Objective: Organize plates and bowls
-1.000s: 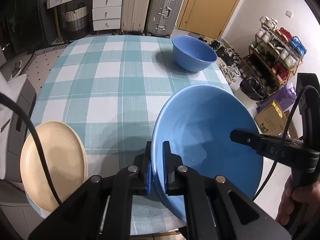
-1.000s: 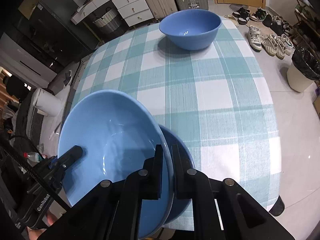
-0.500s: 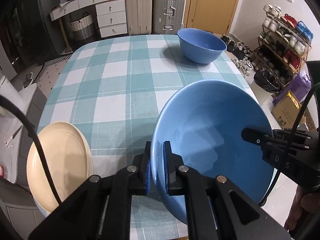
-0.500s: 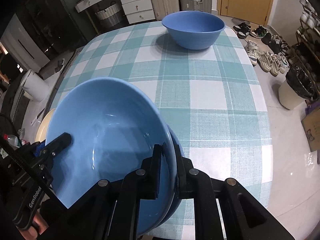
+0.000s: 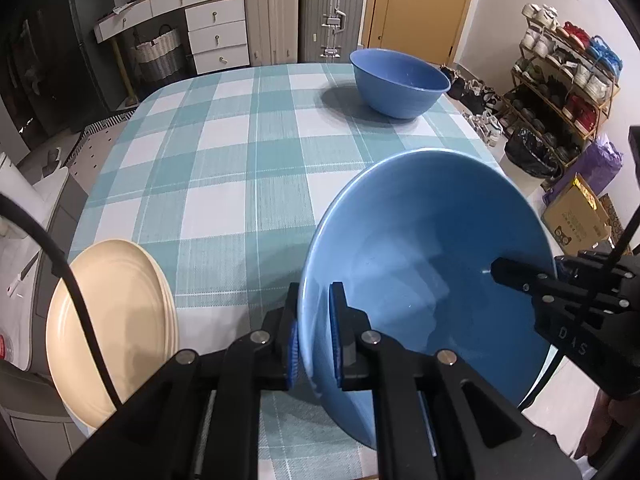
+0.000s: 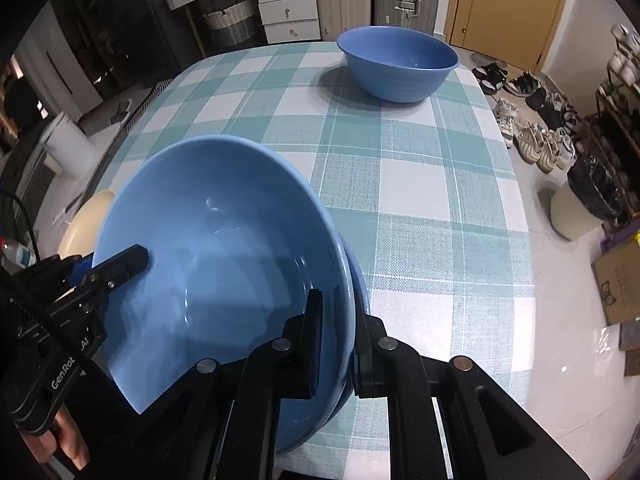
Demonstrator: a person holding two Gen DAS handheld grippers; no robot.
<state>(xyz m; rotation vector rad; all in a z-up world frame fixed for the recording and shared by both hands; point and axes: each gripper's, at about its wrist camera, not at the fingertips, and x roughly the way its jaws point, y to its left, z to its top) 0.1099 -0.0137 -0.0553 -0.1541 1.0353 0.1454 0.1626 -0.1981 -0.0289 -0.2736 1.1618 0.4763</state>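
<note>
A large blue bowl [image 5: 432, 272] [image 6: 216, 240] is held tilted over the near edge of the checked table [image 5: 240, 140]. My left gripper [image 5: 316, 292] pinches its left rim, one finger inside and one outside, and its jaws are opening slightly. My right gripper [image 6: 340, 308] is shut on the opposite rim. A second blue bowl [image 6: 357, 280] lies right under the held one, only its rim showing. A third blue bowl [image 5: 400, 80] [image 6: 398, 64] stands upright at the far right of the table. Cream plates [image 5: 108, 320] are stacked at the near left edge.
Two suitcases [image 5: 300, 16] and white drawers [image 5: 216, 36] stand beyond the table. A shoe rack [image 5: 568, 76], a black bin bag [image 6: 596, 188] and a cardboard box [image 5: 576, 216] line the floor on the right. A person's hand [image 6: 72, 448] holds the left gripper's handle.
Both grippers have sunk a little with the blue bowl. It now sits closer over the bowl beneath, which shows less than before.
</note>
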